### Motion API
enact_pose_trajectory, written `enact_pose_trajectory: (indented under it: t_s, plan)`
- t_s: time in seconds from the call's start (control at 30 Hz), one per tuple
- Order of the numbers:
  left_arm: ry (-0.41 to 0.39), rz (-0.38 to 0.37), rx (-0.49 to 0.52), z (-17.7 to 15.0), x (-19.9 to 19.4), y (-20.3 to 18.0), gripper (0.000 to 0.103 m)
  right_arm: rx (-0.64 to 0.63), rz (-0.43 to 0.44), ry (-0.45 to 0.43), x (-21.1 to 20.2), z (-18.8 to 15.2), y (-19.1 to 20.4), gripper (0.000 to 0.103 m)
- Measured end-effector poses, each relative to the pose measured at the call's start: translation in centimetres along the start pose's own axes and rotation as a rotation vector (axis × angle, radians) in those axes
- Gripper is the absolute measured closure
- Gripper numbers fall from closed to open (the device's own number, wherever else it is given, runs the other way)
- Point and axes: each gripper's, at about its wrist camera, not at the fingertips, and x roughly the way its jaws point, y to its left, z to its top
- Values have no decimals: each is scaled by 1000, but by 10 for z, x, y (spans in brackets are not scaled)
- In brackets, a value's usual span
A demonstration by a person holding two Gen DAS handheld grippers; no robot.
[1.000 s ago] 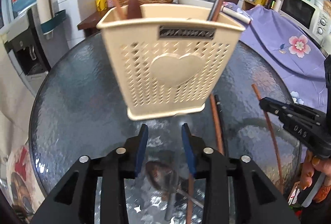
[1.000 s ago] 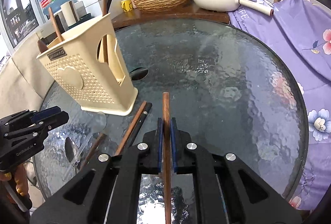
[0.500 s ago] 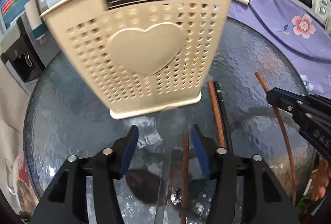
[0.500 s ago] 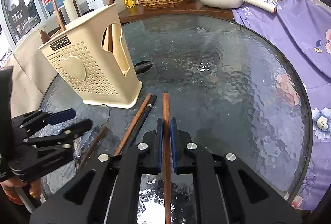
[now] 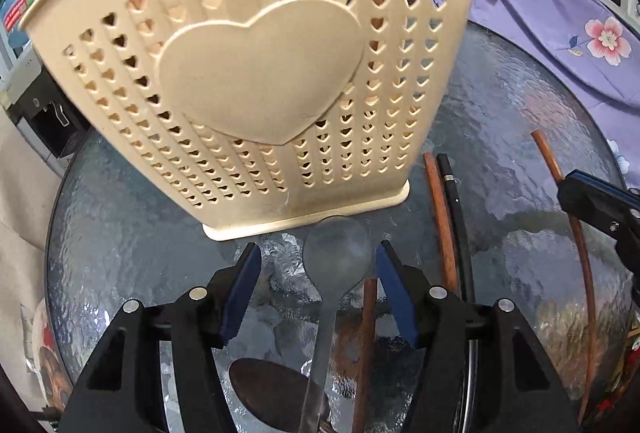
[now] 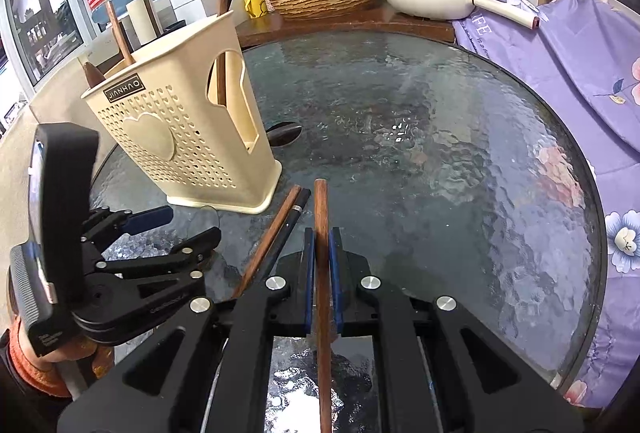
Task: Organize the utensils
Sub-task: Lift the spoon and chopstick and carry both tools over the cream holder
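The round, rippled glass worktop (image 6: 460, 161) carries a cream utensil holder (image 5: 256, 81) just ahead of the left tool (image 5: 318, 273). A clear spoon (image 5: 334, 261) lies between its jaws, a dark spoon (image 5: 272, 397) beneath, and two chopsticks (image 5: 448, 217) to its right.

Cream utensil holder (image 6: 188, 137) stands on the left part of the glass tabletop (image 6: 460, 161), blocking straight ahead of the left tongs (image 5: 318, 285). Clear spoon (image 5: 334, 261) lies between their open jaws, its bowl touching the holder's base. Two loose chopsticks (image 6: 276, 233) lie just right of the holder. Whole right half of the tabletop is bare. Purple cloth (image 6: 568, 45) borders the right edge.
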Motion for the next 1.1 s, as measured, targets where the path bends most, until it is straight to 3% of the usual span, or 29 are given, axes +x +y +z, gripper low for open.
enact_pose_trajectory:
  t_s: [0.17,0.3,0.77,1.1]
  plan:
    - [1,-4,-16,4,7,-3,47,0,1,-3,-3,0,-1,95]
    - [4,-40,-20,3,7,-3,68,-4,4,-3,-5,-1,0,95]
    - [-14,-51,-75,-3,-7,14,68,-2,8,-20,-13,-2,0,95]
    - [-156,-102,-130,-8,-77,45,68,5,41,-73,-33,4,-2,95]
